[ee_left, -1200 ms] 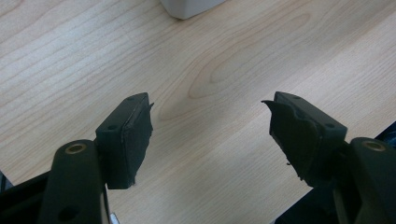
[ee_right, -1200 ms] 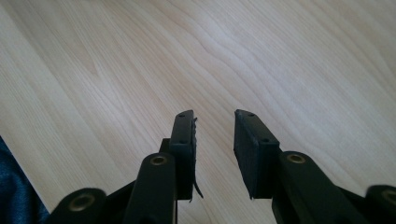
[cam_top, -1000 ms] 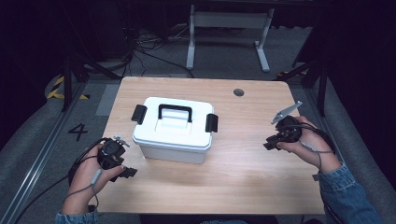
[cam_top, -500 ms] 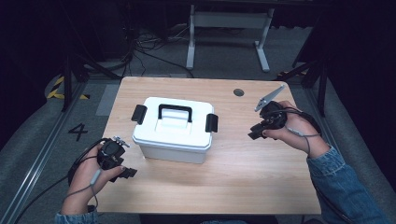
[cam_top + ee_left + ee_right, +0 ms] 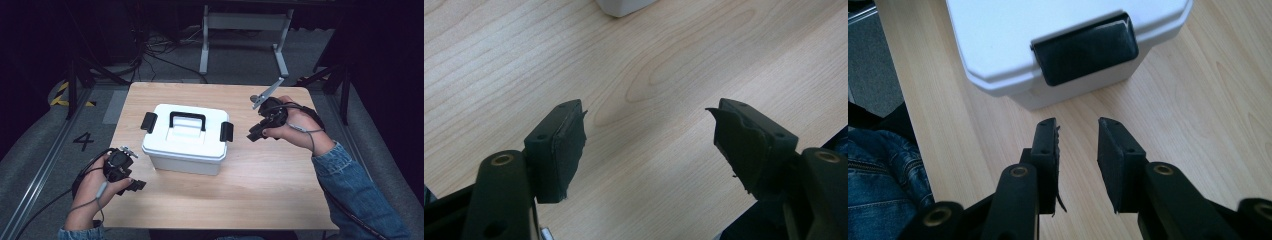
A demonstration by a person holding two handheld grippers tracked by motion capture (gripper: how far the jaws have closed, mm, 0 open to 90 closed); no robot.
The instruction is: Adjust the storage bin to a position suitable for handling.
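A white lidded box (image 5: 185, 142) with a black handle (image 5: 187, 120) stands in the middle of the wooden table (image 5: 280, 190). It has a black latch at each end; the right latch (image 5: 226, 131) faces my right gripper (image 5: 254, 134). That gripper hovers just right of the box, open about halfway, with nothing between its jaws. In the right gripper view, the right gripper (image 5: 1078, 125) points at the latch (image 5: 1085, 47) on the box (image 5: 1013, 30), a short way off. My left gripper (image 5: 132, 180) rests at the table's near left, open over bare wood. The left gripper (image 5: 649, 115) has a box corner (image 5: 624, 6) ahead.
A grey metal stand (image 5: 245, 22) and loose cables (image 5: 150, 55) lie on the floor beyond the far edge. A painted "4" (image 5: 83, 141) marks the floor at the left. A denim sleeve (image 5: 360, 195) crosses the table's near right corner.
My right hand has risen and moved away from me and leftward, closing in on the box's right latch. The left hand and the box have stayed put.
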